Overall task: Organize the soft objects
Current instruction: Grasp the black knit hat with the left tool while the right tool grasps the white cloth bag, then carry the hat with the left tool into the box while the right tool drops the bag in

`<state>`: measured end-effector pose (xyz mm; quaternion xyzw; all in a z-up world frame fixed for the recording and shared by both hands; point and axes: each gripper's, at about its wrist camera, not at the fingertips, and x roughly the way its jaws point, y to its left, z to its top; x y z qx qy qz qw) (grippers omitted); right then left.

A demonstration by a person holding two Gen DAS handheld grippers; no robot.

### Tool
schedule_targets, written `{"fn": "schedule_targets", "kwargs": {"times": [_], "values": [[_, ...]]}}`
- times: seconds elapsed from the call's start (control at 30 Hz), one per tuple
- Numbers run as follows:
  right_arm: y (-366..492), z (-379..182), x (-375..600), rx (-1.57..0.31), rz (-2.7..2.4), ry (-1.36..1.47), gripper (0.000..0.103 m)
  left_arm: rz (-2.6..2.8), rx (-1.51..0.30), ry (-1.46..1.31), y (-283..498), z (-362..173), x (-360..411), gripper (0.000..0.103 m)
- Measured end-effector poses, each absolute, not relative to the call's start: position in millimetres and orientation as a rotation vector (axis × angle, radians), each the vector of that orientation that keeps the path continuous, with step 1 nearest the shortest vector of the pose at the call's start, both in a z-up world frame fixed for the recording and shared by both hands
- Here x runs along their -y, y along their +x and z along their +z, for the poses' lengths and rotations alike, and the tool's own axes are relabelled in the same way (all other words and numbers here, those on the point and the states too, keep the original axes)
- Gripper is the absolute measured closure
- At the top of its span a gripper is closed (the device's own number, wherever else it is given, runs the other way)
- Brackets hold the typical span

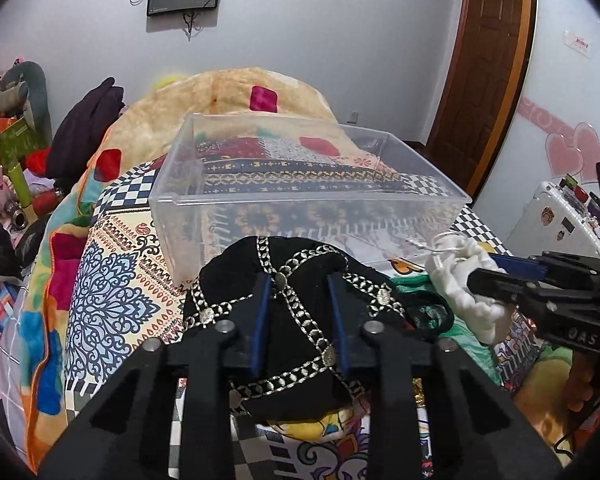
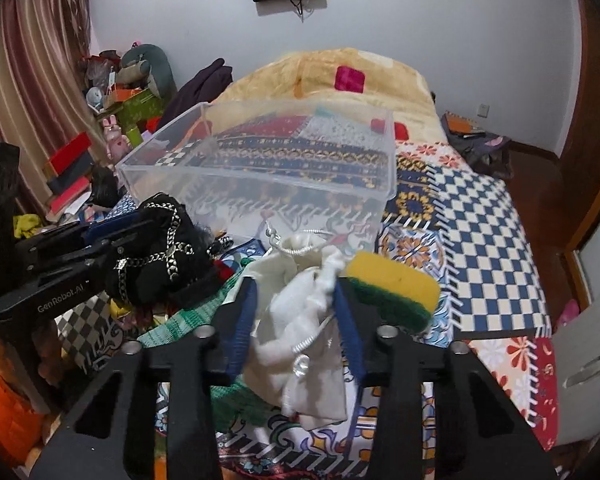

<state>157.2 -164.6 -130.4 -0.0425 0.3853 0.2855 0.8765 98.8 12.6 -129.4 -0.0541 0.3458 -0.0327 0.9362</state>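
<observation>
**Both tongs closed on soft pouches in front of the clear box**

The left gripper (image 1: 300, 292) has its blue pads pressed into a black pouch with silver chain trim (image 1: 288, 320), one pad on either flank, the cloth bulging up between them. The right gripper (image 2: 296, 300) is clamped the same way on a white drawstring pouch (image 2: 304, 320); its silvery cord loops out between the fingers. Both sets of jaws stand narrow, squeezing the fabric.

Each wrist view shows the other tool from the side. In the left wrist view the right gripper (image 1: 496, 276) reaches in from the right edge with the white pouch (image 1: 464, 284) bunched at its tip. In the right wrist view the left gripper (image 2: 112, 236) comes in from the left with the black pouch (image 2: 160, 252) at its fingers.

Only the right wrist view shows a yellow and green sponge (image 2: 396, 288), lying just beside the right finger and touching the white pouch's side. A green knitted cloth (image 2: 196, 316) lies between the two pouches.

All of this sits near the front edge of the bed (image 2: 488, 220), on its patterned cover. Just behind both pouches stands a clear plastic box (image 1: 300, 200), open on top, with nothing visible inside it but the cover showing through. Beyond it lies a tan blanket (image 1: 236, 92) at the bed's far end.
</observation>
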Motion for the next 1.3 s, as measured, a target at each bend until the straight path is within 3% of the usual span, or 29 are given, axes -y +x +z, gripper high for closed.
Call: {"fn": "schedule_targets", "kwargs": {"times": [0.07, 0.27, 0.93, 1.3], "values": [[158.1, -129.7, 167.5, -0.803, 0.598, -0.073, 0.09, -0.065, -0.703, -0.099, 96.6, -127.8, -10.8, 0.086], [151.3, -118.7, 171.0, -0.756, 0.601, -0.039, 0.095, -0.05, -0.665, -0.091, 84.0, -115.0, -13.6, 0.094], [151.0, -42.9, 168.1, -0.523, 0.597, -0.024, 0.096, -0.062, -0.427, -0.115, 71.7, -20.8, -39.0, 0.095], [191.8, -27.5, 144.3, -0.475, 0.556, -0.026, 0.096, -0.07, -0.482, -0.142, 137.1, -24.7, -54.8, 0.095]]}}
